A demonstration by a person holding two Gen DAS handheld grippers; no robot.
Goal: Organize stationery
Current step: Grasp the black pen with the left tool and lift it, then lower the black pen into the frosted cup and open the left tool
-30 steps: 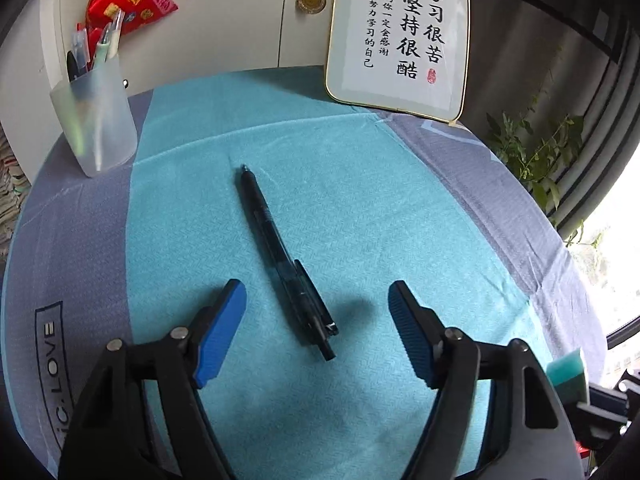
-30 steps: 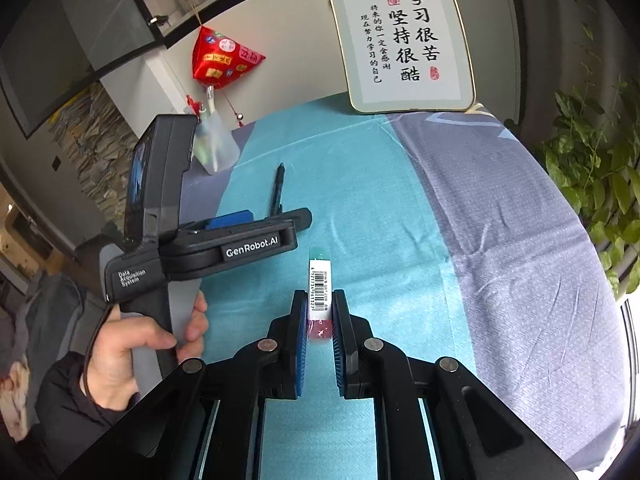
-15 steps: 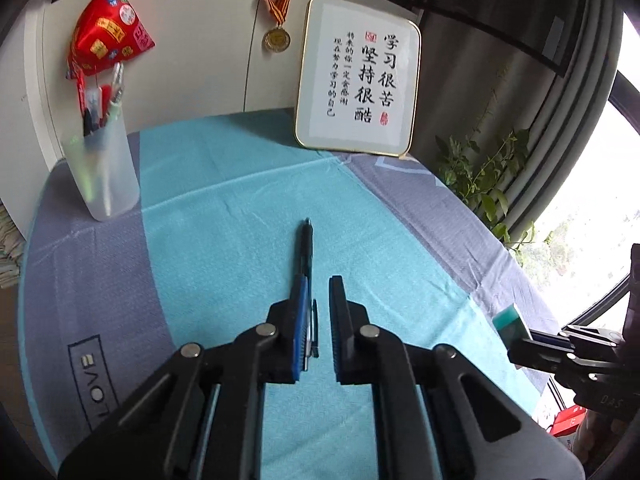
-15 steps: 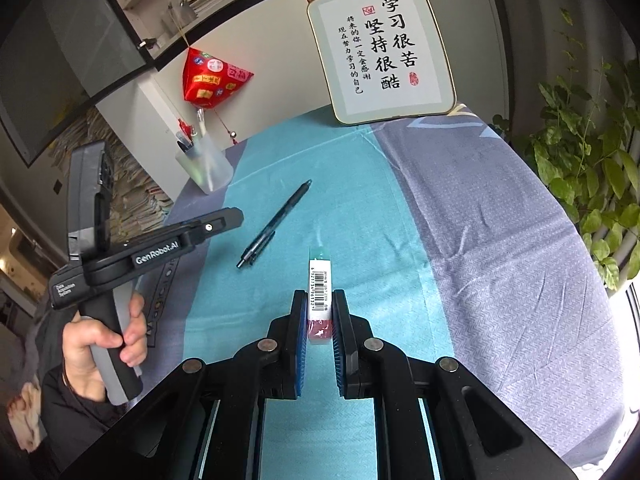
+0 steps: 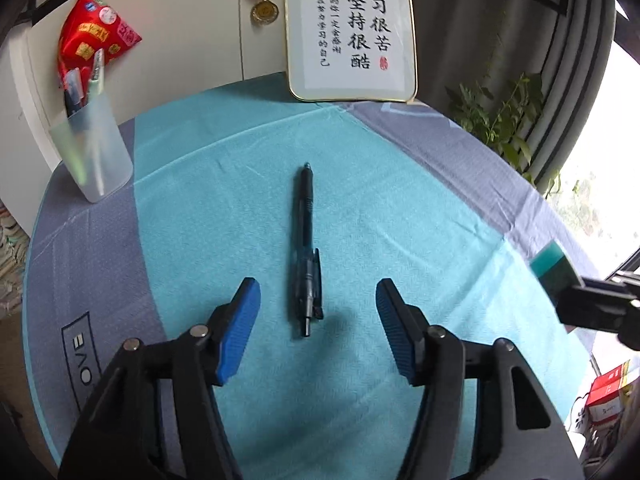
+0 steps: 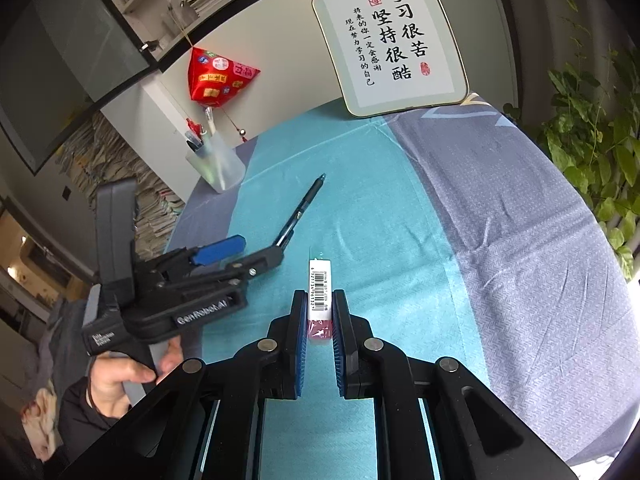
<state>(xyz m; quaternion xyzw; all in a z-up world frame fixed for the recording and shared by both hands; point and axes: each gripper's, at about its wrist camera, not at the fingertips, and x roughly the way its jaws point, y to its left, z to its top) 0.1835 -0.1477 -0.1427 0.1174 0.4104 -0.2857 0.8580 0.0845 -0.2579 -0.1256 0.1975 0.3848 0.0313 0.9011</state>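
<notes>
A dark pen [image 5: 306, 248] lies on the teal cloth, its tip pointing away from me. My left gripper [image 5: 317, 286] hovers over the pen's clip end. Its jaws are opening, the pen lies between them, and neither blue pad touches it. The right wrist view shows this left gripper [image 6: 248, 254] held by a hand, over the pen [image 6: 304, 208]. My right gripper [image 6: 320, 296] is shut on a small barcoded eraser [image 6: 319, 280], held above the cloth. A frosted pen cup [image 5: 94, 152] with several pens stands at the far left.
A framed calligraphy board [image 5: 352, 32] leans on the wall at the table's back edge. A red ornament [image 5: 92, 40] and a medal [image 5: 264, 10] hang there. A leafy plant [image 5: 500, 120] stands beyond the right rim. Stacked papers [image 6: 132, 200] lie left of the table.
The left jaws shut beside the pen half a second ago and now stand apart again. The pen, slanted before, now points straight away. The right gripper keeps its hold.
</notes>
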